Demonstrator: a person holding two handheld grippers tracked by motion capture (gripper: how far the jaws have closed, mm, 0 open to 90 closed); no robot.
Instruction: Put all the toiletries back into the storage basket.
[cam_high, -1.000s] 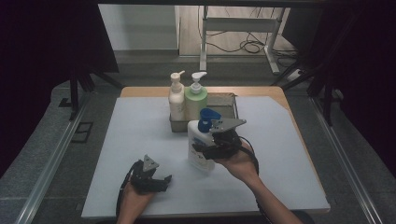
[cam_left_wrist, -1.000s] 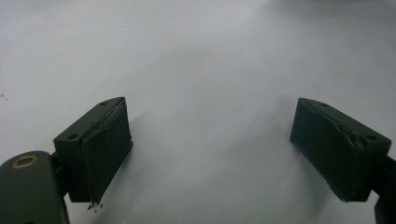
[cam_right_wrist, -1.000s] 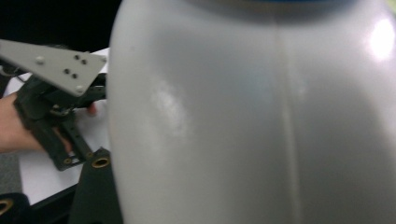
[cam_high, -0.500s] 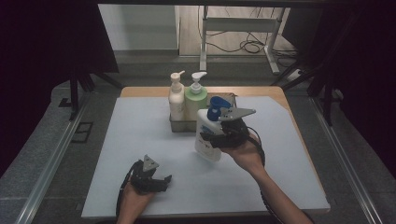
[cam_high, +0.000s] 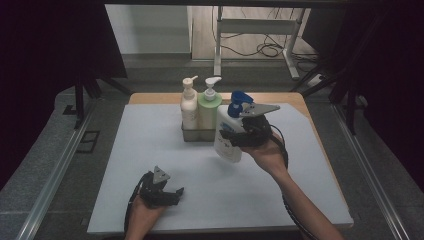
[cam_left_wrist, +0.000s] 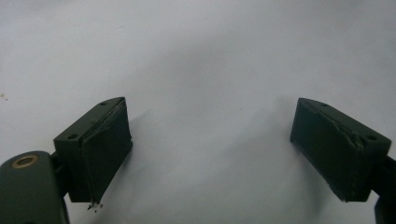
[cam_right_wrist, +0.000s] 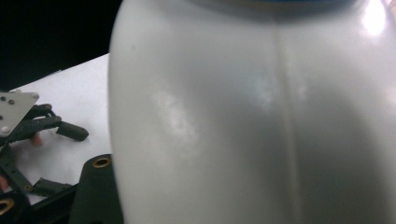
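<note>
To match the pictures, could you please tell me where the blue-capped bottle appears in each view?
High view: blue-capped bottle right of centre, lifted and tilted in the right gripper, beside the rack.
Left gripper view: only white mat between open jaws.
Right gripper view: white body close up.
Shared landmark: the mat.

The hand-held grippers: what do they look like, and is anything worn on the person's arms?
Both are black linkage frames. The left hand-held gripper and the right hand-held gripper each carry a grey three-cornered plate on top, and a black cable trails from each. The jaws are flat black blocks; brass-coloured rivets show. The forearms are bare, with no sleeves.
</note>
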